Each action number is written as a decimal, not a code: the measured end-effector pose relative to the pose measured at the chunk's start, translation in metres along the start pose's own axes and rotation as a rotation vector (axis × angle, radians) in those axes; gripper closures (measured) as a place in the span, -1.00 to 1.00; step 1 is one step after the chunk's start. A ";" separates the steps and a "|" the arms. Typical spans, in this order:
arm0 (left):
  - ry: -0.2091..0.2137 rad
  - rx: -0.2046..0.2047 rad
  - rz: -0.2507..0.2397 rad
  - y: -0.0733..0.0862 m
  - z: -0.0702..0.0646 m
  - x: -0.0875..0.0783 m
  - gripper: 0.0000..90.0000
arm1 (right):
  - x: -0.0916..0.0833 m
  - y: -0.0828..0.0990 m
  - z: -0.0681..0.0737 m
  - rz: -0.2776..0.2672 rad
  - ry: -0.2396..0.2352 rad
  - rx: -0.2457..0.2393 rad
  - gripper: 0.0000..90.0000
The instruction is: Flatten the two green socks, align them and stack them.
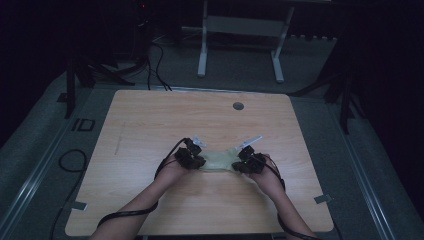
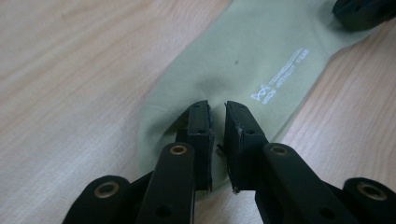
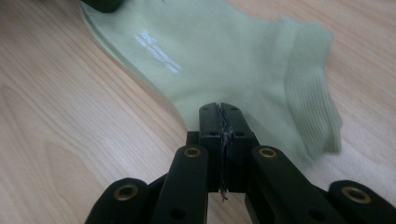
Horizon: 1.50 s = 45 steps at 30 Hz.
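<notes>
A pale green sock (image 1: 218, 161) with a small white logo lies flat on the wooden table (image 1: 175, 115) between my two grippers. In the left gripper view the left gripper (image 2: 217, 108) stands on the sock (image 2: 243, 56) at its toe end, jaws a narrow gap apart, and the fabric puckers beside one jaw. My right gripper (image 3: 219, 108) is shut on the edge of the sock (image 3: 224, 51) near the heel, beside the ribbed cuff. From above, the left gripper (image 1: 197, 161) and right gripper (image 1: 240, 164) sit at the sock's two ends.
A round cable hole (image 1: 238, 106) marks the table's far side. Bare wood lies all around the sock. A white desk frame (image 1: 240, 30) stands on the floor behind the table. Black cables (image 1: 70, 160) loop on the floor at the left.
</notes>
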<state>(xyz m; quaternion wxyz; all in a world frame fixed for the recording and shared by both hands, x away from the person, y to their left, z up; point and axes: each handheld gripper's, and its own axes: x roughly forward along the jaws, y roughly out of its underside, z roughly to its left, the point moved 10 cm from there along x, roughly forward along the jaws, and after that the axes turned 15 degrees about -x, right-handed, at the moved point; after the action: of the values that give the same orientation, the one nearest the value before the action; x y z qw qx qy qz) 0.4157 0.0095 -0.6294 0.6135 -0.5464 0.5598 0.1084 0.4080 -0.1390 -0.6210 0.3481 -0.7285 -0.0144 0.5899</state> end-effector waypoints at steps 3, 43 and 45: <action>-0.008 0.012 -0.003 0.001 0.001 -0.001 0.78 | 0.002 0.007 -0.003 0.007 -0.006 0.021 0.97; -0.026 -0.016 -0.051 -0.003 0.021 -0.002 0.83 | 0.006 0.003 -0.039 -0.016 0.087 0.092 0.85; -0.029 -0.020 -0.054 -0.003 0.023 -0.003 0.83 | 0.008 0.001 -0.039 -0.019 0.088 0.087 0.85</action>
<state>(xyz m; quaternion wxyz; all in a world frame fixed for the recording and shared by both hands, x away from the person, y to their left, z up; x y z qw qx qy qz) 0.4300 0.0278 -0.6302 0.6186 -0.5659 0.5347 0.1054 0.4435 -0.1557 -0.6258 0.3856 -0.7377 0.0197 0.5539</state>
